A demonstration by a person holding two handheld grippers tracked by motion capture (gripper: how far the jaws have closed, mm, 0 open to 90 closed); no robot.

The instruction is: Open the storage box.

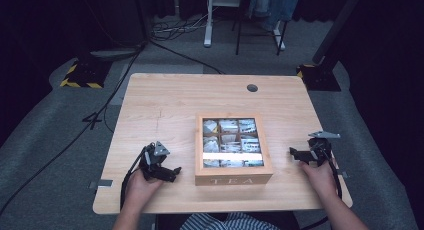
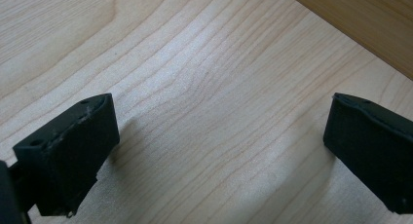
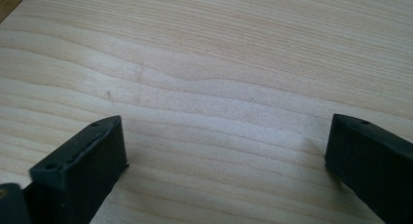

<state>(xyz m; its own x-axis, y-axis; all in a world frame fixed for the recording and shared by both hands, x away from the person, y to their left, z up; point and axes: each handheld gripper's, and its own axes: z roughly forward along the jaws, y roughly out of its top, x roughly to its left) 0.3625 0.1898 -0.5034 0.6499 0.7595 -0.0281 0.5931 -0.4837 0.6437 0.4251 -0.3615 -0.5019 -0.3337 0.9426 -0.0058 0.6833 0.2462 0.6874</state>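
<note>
A pale wooden counter (image 1: 165, 105) fills the middle of the high view, carrying a wooden tea box (image 1: 233, 149) marked "TEA" at lower centre, its divided compartments holding tea bags (image 1: 229, 125). At lower left, a hand holds the left gripper (image 1: 170, 173) just beside the box, jaws spread wide over bare wood. At lower right, the right gripper (image 1: 295, 154) sits near the box's other side, jaws likewise released and empty.

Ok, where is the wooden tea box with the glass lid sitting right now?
In the high view, the wooden tea box sits near the front edge of the light wooden table, slightly right of centre, between the left claw and the right claw.
</note>
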